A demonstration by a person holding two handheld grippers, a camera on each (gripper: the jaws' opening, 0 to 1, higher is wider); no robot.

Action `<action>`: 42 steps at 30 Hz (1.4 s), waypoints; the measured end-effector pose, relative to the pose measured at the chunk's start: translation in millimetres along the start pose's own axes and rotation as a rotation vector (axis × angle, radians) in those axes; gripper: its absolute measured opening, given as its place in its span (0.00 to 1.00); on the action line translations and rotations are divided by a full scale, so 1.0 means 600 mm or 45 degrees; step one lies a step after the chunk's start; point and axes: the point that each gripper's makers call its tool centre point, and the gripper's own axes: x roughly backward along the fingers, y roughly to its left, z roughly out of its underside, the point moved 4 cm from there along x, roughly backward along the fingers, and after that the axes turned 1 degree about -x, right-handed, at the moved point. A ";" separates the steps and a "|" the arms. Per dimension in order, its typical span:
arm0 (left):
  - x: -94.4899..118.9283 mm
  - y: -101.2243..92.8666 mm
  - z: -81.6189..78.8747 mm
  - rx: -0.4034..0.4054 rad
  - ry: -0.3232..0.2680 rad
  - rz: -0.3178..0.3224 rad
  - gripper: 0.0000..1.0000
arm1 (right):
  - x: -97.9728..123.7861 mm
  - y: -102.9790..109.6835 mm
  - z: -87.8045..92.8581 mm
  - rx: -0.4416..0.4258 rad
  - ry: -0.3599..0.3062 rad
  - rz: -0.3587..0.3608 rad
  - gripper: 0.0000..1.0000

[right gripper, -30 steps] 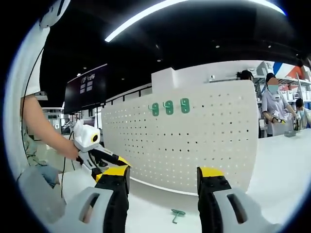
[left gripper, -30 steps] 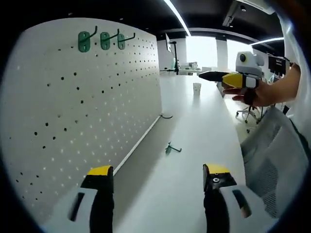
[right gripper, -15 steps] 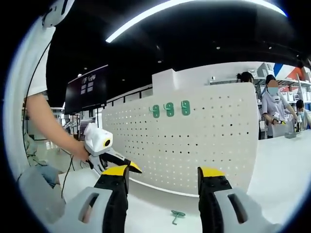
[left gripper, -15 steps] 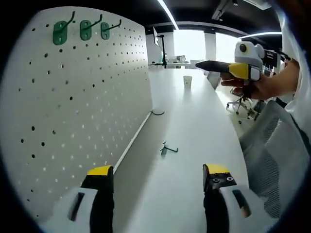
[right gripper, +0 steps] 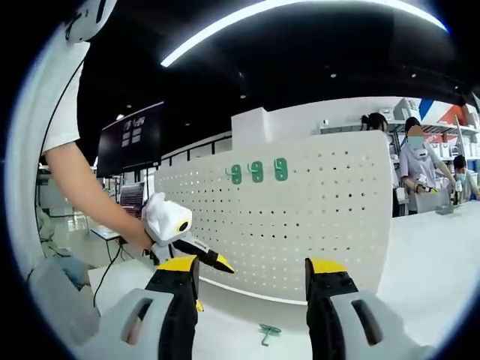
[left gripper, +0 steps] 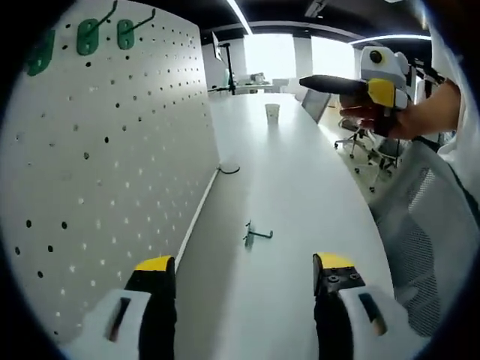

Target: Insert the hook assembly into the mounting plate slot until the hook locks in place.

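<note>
Left gripper view is showing the pegboard (left gripper: 97, 150) at left, three hooks (left gripper: 86, 34) hanging upper left, the loose hook (left gripper: 253, 235) lying mid-frame on the surface (left gripper: 300, 195). Both hand-held grippers, left (left gripper: 244, 274) and right (right gripper: 251, 277), are standing spread, holding nothing. The thin hook risks skidding or twisting when pinched.

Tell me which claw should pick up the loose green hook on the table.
Left, probably. The left claw sits low over the table, open, with the hook just ahead. The right claw is held higher, farther off.
</note>
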 end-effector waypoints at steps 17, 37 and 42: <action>-0.069 -0.004 0.001 -0.137 0.185 0.131 0.74 | 0.018 -0.013 0.001 -0.017 -0.005 0.055 0.55; -0.137 -0.016 0.007 -0.318 0.390 0.274 0.69 | 0.013 -0.008 0.007 -0.039 -0.011 0.043 0.54; -0.149 -0.017 0.014 -0.345 0.428 0.298 0.69 | 0.014 -0.011 0.006 -0.037 -0.010 0.048 0.54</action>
